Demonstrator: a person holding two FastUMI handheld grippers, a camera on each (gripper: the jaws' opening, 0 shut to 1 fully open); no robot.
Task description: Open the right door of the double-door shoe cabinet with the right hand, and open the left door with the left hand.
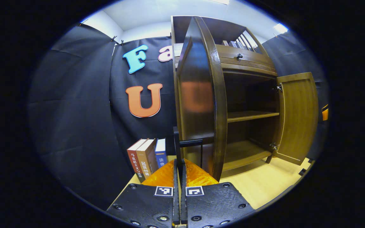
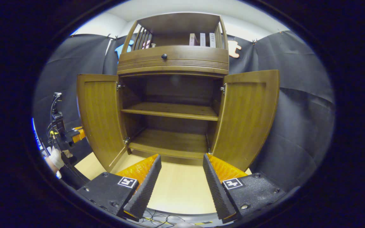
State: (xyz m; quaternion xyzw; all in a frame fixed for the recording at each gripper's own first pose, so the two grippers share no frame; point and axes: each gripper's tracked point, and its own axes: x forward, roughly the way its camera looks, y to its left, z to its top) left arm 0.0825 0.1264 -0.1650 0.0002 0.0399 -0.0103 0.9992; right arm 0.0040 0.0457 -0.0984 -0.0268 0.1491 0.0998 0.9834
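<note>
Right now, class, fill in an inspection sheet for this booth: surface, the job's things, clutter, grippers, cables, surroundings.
Surface: pale wooden floor board under the cabinet, bare in front of it.
Job's things: shoe cabinet with left door and right door both swung open; shelves hold nothing.
Clutter: three books standing beside the cabinet; more books on its top rack.
Grippers: left gripper shut, close to the left door's edge; whether it pinches the black handle bar there cannot be told. Right gripper open, holding nothing, facing the cabinet.
Cables: thin wires at the floor's near edge; a cable on the left gripper.
Surroundings: black cloth walls, white ceiling.
</note>
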